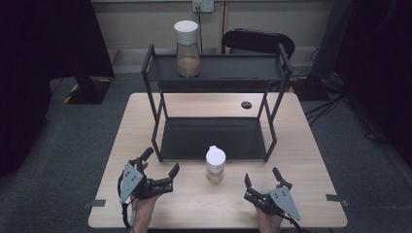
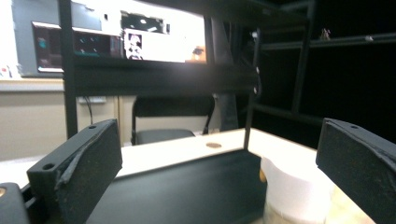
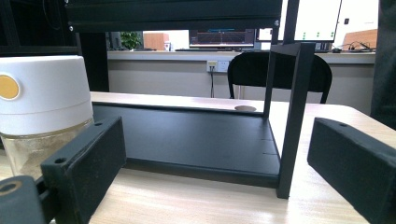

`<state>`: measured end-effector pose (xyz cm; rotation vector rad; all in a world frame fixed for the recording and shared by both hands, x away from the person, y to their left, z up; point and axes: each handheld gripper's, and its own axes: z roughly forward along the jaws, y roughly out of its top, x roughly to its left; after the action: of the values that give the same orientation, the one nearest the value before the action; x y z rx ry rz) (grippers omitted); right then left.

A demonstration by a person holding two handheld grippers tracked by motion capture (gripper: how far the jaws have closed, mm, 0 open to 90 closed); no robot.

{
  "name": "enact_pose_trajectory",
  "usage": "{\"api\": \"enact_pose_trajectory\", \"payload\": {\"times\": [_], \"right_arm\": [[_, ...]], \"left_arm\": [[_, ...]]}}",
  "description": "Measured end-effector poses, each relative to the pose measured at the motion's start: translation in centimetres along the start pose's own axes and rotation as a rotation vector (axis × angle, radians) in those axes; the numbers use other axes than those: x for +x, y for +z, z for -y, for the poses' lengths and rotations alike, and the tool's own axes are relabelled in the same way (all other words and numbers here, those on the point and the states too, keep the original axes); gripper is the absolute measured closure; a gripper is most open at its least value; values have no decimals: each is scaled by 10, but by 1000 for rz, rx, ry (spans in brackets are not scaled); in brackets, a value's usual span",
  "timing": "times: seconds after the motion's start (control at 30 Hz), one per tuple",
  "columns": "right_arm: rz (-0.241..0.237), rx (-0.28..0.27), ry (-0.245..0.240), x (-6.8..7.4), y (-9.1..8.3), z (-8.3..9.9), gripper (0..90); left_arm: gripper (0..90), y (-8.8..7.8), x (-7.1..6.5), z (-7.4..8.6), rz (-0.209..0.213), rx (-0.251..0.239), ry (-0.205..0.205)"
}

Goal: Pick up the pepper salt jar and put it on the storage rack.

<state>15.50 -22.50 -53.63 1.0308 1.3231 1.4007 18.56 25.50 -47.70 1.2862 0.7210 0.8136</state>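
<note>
A small glass jar with a white lid stands on the table just in front of the black two-tier rack. The same jar shows at the lower right of the left gripper view and at the left of the right gripper view. A taller jar with a white lid stands on the rack's top shelf. My left gripper rests left of the small jar, open and holding nothing. My right gripper sits to the jar's right, also open with nothing between its fingers.
The wooden table has a round cable hole behind the rack. A black chair stands beyond the table. Bare tabletop lies on both sides of the rack. The rack's front right post stands close ahead of my right gripper.
</note>
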Motion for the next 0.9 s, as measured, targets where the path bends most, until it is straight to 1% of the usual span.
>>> {"api": "enact_pose_trajectory", "payload": {"times": [0.03,0.13,0.17,0.2,0.23,0.27,0.3,0.47,0.5,0.53,0.63,0.67,0.7,0.73,0.8,0.9], "right_arm": [[0,0,0,0,0,0,32],[1,0,0,0,0,0,33],[1,0,0,0,0,0,32],[1,0,0,0,0,0,32],[1,0,0,0,0,0,32],[2,0,0,0,0,0,32],[2,0,0,0,0,0,32],[4,0,0,1,0,0,32],[4,0,0,1,0,0,33],[4,0,0,1,0,0,32],[4,0,0,1,0,0,32],[4,0,0,1,0,0,33],[5,0,0,1,0,0,32],[4,0,0,1,0,0,33],[4,0,0,1,0,0,33],[4,0,0,1,0,0,33]], "left_arm": [[0,-1,0,4,-3,10,5],[0,-4,-1,15,-15,24,-4],[0,-6,-2,24,-24,23,-5],[0,-6,-2,24,-24,23,-5],[0,-6,-3,28,-29,28,0],[0,-6,-3,32,-35,49,14],[0,-6,-3,32,-35,49,14],[0,-5,-2,46,-30,59,26],[0,-5,-3,47,-34,66,25],[0,-5,-3,50,-39,63,28],[0,-6,-3,57,-45,61,15],[0,-5,-4,59,-58,66,21],[0,-5,-4,62,-66,64,19],[0,-5,-5,61,-72,67,14],[0,-4,-5,63,-82,59,29],[0,-3,-6,63,-84,61,35]]}}
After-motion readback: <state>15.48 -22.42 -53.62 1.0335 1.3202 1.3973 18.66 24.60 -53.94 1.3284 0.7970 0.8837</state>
